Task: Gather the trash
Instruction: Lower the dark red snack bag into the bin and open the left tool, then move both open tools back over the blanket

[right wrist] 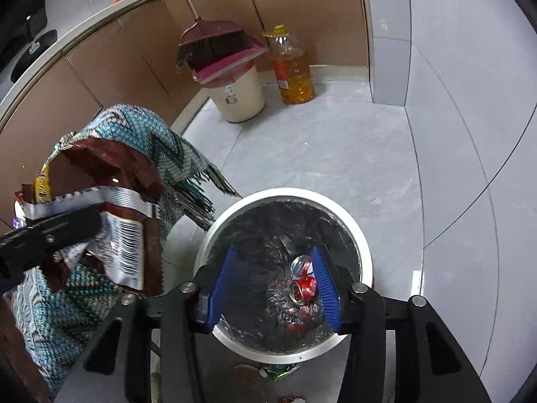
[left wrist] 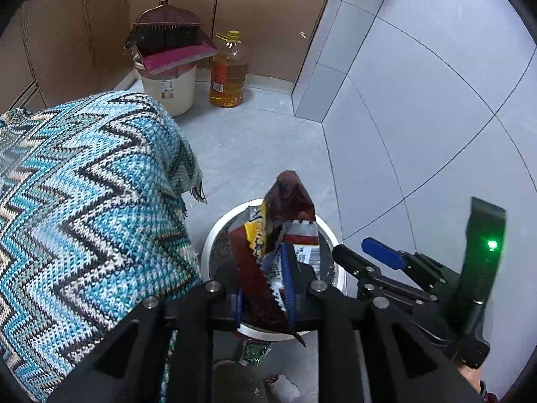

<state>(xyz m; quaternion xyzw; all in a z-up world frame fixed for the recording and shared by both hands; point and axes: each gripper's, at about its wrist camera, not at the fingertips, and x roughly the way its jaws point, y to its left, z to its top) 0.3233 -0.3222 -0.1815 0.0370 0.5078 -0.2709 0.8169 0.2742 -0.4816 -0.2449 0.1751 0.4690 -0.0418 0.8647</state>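
My left gripper [left wrist: 265,288] is shut on a crumpled brown and yellow snack wrapper [left wrist: 268,231], held above a white-rimmed trash bin [left wrist: 209,235] with a black liner. The wrapper also shows in the right wrist view [right wrist: 114,208], left of the bin. My right gripper [right wrist: 273,288] is open and empty, right over the bin's [right wrist: 365,255] mouth. A crushed red and silver can [right wrist: 303,282] lies inside the bin below it. The right gripper also shows in the left wrist view [left wrist: 365,248].
A blue zigzag knitted cloth [left wrist: 84,201] hangs at the left, close to the bin. A cream bucket [left wrist: 171,90] with broom and dustpan [left wrist: 167,37] and an oil bottle [left wrist: 228,70] stand by brown cabinets. Small scraps [left wrist: 255,352] lie on the grey tiled floor.
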